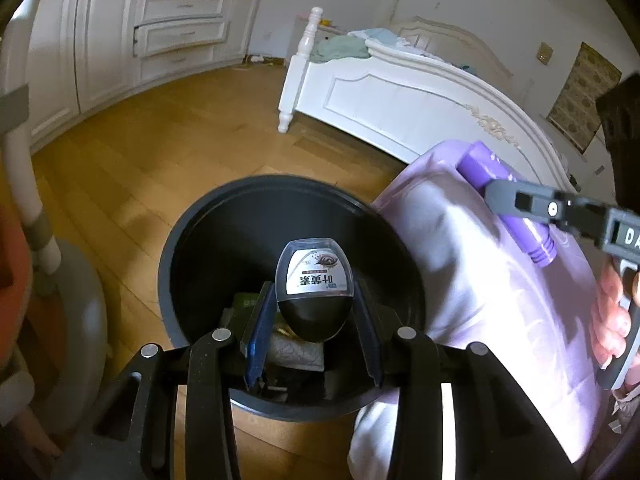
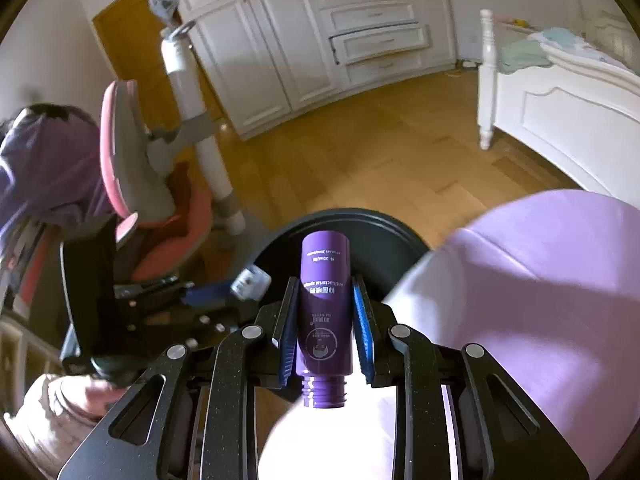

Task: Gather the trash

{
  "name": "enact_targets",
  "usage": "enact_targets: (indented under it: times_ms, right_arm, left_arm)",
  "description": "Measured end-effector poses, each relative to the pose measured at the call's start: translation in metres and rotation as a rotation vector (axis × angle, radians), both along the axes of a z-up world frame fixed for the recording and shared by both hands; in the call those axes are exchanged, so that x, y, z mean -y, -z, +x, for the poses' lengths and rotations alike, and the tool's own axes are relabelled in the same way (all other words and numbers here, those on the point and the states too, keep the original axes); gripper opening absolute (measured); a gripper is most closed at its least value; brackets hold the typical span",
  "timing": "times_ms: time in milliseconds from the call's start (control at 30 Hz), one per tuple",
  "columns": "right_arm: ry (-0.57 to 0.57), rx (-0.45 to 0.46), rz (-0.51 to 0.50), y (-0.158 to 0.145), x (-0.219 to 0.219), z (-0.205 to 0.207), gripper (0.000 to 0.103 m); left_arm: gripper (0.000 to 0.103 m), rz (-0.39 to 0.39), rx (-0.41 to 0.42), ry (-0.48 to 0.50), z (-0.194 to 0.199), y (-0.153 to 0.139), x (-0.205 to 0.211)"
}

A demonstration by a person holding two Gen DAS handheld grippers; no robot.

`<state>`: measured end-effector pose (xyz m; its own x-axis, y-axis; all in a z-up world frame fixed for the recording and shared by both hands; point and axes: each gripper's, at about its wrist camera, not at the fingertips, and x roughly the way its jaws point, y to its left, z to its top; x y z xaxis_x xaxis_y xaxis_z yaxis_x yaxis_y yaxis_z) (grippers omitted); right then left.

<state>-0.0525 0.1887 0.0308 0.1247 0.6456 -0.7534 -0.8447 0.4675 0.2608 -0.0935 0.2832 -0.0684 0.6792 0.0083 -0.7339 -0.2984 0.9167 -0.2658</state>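
My left gripper (image 1: pixel 314 304) is shut on a small black and clear bottle (image 1: pixel 314 288) with a white label, held over the open black trash bin (image 1: pixel 192 240). Paper and wrappers lie inside the bin (image 1: pixel 296 354). My right gripper (image 2: pixel 325 312) is shut on a purple bottle (image 2: pixel 325 300) with its threaded neck toward the camera, held near the bin's rim (image 2: pixel 360 220). The purple bottle (image 1: pixel 504 192) and the right gripper (image 1: pixel 532 204) also show in the left wrist view, to the right of the bin. The left gripper's small bottle (image 2: pixel 250 280) shows in the right wrist view.
A purple-clad leg (image 1: pixel 460 280) is right beside the bin. A white bed (image 1: pixel 400 100) stands behind on the wooden floor (image 1: pixel 160 152). A pink and grey chair (image 2: pixel 132 184) and white desk leg (image 2: pixel 208 148) are to the left. White wardrobes (image 2: pixel 300 40) line the far wall.
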Motion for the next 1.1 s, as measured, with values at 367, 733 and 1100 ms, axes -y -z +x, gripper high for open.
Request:
enact_targets:
  times_ms: [367, 733, 1100]
  right_arm:
    - [-0.024, -0.009, -0.057, 0.019, -0.036, -0.002, 0.026]
    - [0.021, -0.056, -0.032, 0.026, -0.028, 0.01, 0.053]
    - [0.137, -0.091, 0.145, -0.003, 0.061, 0.03, 0.07]
  left_arm:
    - [0.039, -0.029, -0.021, 0.001, -0.009, 0.018, -0.004]
    - [0.068, 0.046, -0.03, -0.025, -0.013, 0.006, 0.003]
    - [0.092, 0.109, 0.084, 0.026, -0.003, -0.045, 0.057]
